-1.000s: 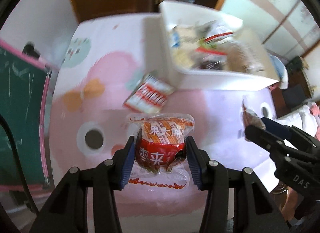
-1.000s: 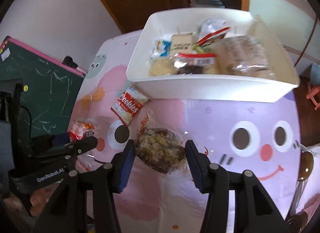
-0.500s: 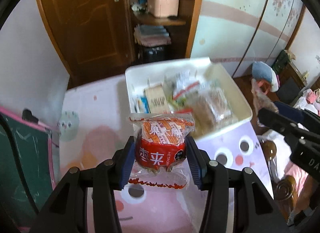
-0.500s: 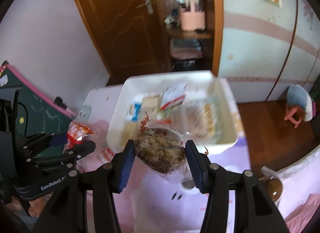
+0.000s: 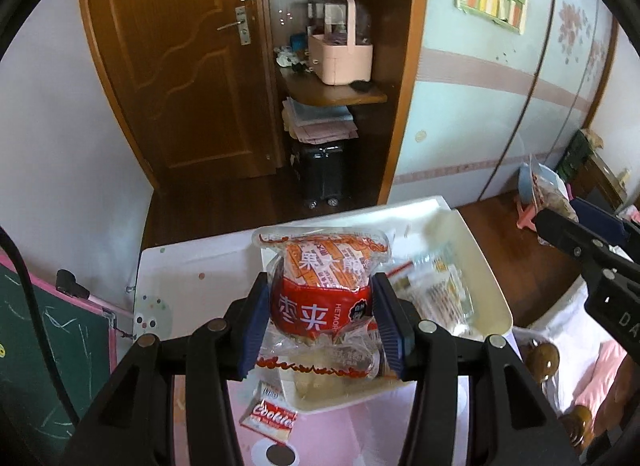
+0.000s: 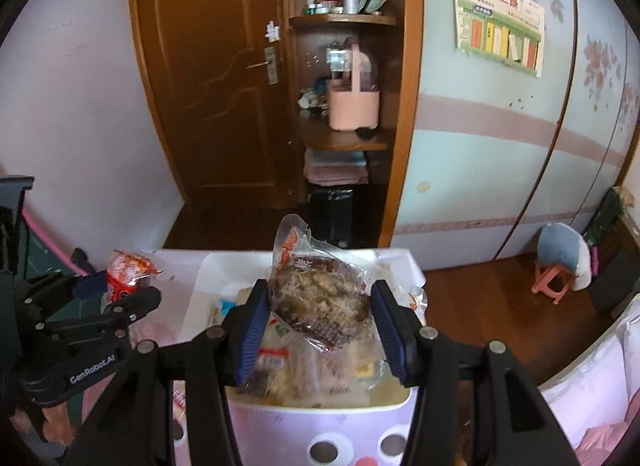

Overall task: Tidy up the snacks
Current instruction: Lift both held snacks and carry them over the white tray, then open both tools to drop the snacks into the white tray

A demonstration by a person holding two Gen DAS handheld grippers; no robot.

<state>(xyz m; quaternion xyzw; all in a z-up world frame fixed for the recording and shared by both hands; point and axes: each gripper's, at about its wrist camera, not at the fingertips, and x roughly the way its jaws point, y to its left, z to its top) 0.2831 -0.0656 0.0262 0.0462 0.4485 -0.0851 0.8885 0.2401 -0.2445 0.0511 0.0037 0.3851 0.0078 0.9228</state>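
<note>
My left gripper (image 5: 322, 316) is shut on a red and orange snack packet (image 5: 322, 290), held in the air above the near left part of the white bin (image 5: 486, 270). My right gripper (image 6: 318, 316) is shut on a clear packet of brown shredded-topped bread (image 6: 320, 298), also lifted over the white bin (image 6: 412, 270), which holds several wrapped snacks. The left gripper (image 6: 120, 302) with its red packet (image 6: 126, 272) shows at the left of the right wrist view. The right gripper (image 5: 576, 234) shows at the right edge of the left wrist view. A red cookies packet (image 5: 270, 420) lies on the table.
The bin stands on a low pink cartoon-print table (image 5: 340, 438). A green chalkboard (image 5: 44, 350) leans at the left. Behind are a wooden door (image 5: 176, 65), a corner shelf with a pink caddy (image 5: 340, 53), and a small pink stool (image 6: 554, 278) on the floor at the right.
Both grippers have risen from the table with their packets and tilted up, so the bin sank low in both views and the door and shelves came into sight.
</note>
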